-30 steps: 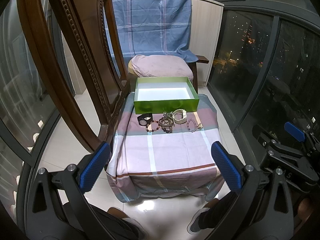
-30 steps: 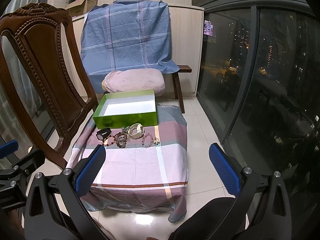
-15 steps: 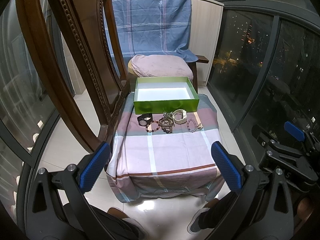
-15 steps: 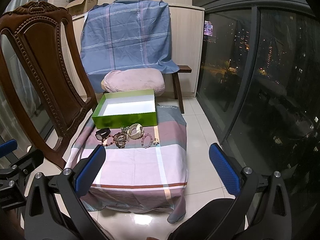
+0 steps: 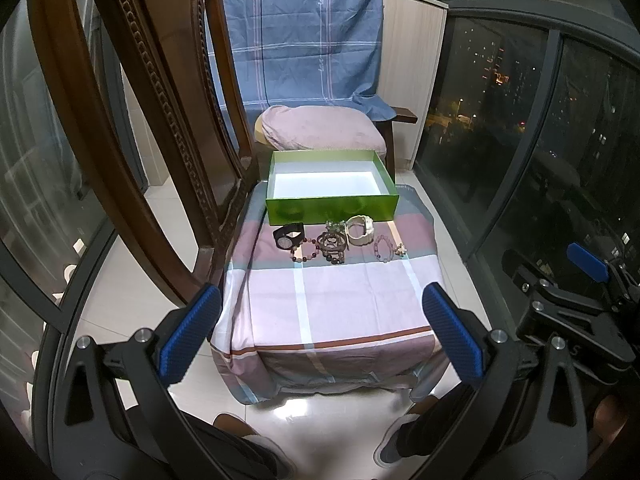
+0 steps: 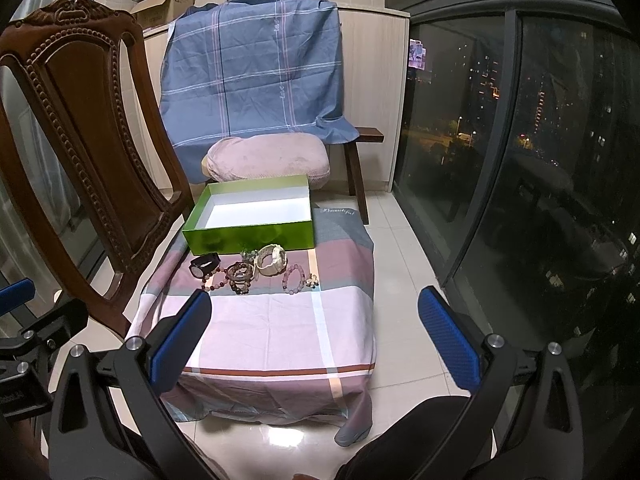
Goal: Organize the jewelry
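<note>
Barely any change: both the left gripper and right gripper hover wide and empty, jewelry untouched before the green box, sorting not begun.

Two watches, three bracelets, one box.

Each claw, left and right, has two black angular arms with triangular cut-outs and silver screws, tipped with ribbed blue pads. Dark trousers and shoes show below.
</note>
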Motion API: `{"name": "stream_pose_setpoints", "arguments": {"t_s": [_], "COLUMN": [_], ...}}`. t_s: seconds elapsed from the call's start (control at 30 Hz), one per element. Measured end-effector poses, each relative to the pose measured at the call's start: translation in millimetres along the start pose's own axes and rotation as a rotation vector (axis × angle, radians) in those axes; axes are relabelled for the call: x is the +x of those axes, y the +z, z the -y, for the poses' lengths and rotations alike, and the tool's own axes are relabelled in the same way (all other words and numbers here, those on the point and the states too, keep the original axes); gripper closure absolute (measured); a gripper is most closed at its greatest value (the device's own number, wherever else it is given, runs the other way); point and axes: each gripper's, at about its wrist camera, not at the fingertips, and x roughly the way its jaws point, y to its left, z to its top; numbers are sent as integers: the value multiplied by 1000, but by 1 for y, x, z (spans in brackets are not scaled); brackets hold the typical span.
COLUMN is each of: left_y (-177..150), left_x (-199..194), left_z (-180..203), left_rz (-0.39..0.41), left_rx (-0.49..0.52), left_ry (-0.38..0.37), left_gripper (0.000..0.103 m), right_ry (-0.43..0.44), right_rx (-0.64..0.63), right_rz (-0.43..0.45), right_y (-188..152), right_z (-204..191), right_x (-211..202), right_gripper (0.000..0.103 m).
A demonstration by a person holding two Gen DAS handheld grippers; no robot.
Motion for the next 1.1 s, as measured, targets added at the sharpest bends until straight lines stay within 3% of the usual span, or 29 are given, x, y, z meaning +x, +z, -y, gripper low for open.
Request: {"name": "stream_pose_setpoints", "arguments": {"t_s": [0.33, 0.47, 0.57, 0.7, 0.73, 0.8, 0.93, 1.1], "left_y": [-1, -3, -6, -14, -17, -19, -16, -2], "left_x": [15, 24, 28, 43, 49, 60, 99, 143], "left_z": [-2, -9, -11, -11, -13, -17, -26, -21], "left_rz": [-24, -19, 32, 79, 111, 123, 19, -78], "left_rx": [-4, -47, -33, -18, -39, -68, -89, 30], "left_ry": [-6, -66, -98, -150, -175, -182, -191, -95], "left_gripper": [3, 3, 3, 3, 3, 3, 3, 3], "right_ry": [-7, 11, 31, 6, -18, -22, 59, 90], "right_rx": [2, 13, 29, -8, -39, -96, 4, 33], "right_rz": [-25, -20, 115, 396, 384, 249, -13, -121], "right_y": [0, -2, -3, -16, -17, -12, -14, -6], "right_z": [-1, 2, 9, 12, 9, 7, 26, 43], "right_x": [14, 22, 12, -5, 4, 31, 98, 155], "right_gripper": [3, 3, 3, 3, 3, 3, 3, 3]}}
